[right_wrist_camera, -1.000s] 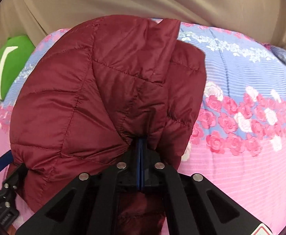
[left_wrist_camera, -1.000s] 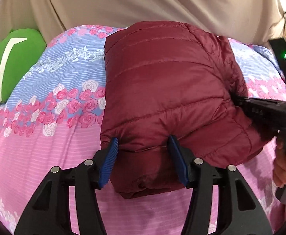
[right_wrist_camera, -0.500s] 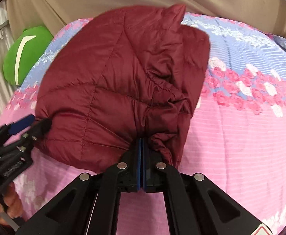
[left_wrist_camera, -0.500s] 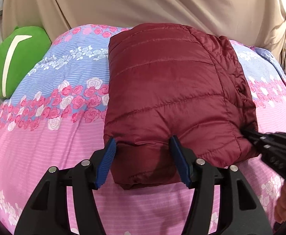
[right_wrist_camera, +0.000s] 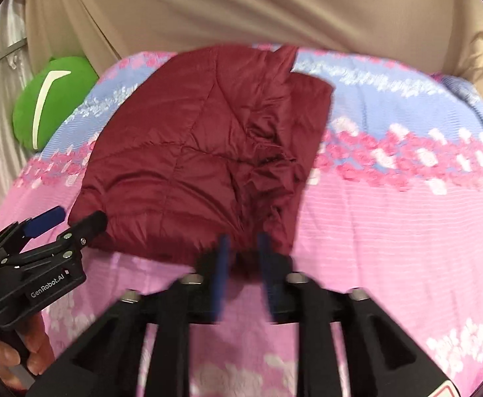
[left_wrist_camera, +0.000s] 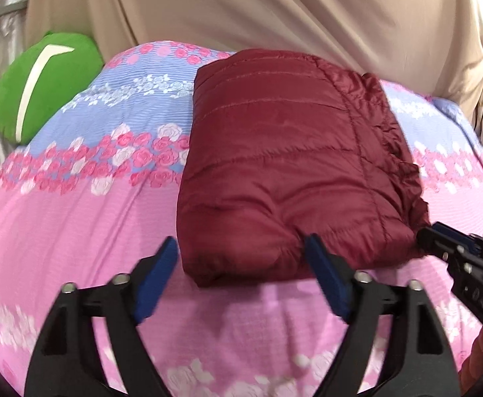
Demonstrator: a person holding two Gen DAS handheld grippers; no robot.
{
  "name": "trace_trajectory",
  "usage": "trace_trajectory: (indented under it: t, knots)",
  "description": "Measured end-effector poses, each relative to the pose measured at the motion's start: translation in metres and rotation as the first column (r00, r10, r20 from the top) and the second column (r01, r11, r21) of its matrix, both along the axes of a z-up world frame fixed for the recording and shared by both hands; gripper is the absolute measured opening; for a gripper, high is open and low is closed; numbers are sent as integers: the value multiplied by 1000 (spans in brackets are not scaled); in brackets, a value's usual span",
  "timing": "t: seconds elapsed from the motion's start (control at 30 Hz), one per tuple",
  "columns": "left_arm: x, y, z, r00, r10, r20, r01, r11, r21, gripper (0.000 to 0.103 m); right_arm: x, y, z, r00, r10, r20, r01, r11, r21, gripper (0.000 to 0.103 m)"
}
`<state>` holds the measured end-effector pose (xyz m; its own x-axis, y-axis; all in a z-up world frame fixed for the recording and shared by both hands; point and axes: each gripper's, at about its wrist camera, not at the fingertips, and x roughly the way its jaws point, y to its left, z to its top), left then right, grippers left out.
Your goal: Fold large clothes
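White lettering reading "GenRobot.AI" runs along the black body of the left gripper (right_wrist_camera: 66, 220) where it shows at the lower left of the right wrist view, and pale raised letters that look like "DAS" sit on the black body of the right gripper (left_wrist_camera: 439, 235) at the right edge of the left wrist view. Both sets of tongs are black with blue pads. From its own camera the left gripper (left_wrist_camera: 241, 264) has its jaws opening and standing wide, one pad on each side of the near corner of the folded maroon quilted puffer jacket (left_wrist_camera: 291, 165); the left pad is clear of the cloth, while the right pad lies against its near edge without pinching it. The right gripper (right_wrist_camera: 243, 254) is blurred, its jaws opening to a narrow gap, with the jacket's crumpled near hem just ahead of the pad tips and not clamped. The jacket (right_wrist_camera: 201, 152) lies flat on the pink and lilac rose-printed bedspread (left_wrist_camera: 76, 215), straight ahead of both tongs. A round green plush cushion with a white curved stripe (left_wrist_camera: 43, 86) sits far off to their left, against beige draped fabric (left_wrist_camera: 274, 10).
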<state>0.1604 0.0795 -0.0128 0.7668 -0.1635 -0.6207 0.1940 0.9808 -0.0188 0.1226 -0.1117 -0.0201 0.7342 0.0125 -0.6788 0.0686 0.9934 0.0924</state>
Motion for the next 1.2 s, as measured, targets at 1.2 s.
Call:
trace_trajectory:
  t: [1.2]
  knots:
    - [-71,-29,-42,994,107,18,-108,983,151,91,-62,15,-49,994,-108,-16,106,990,-94,64]
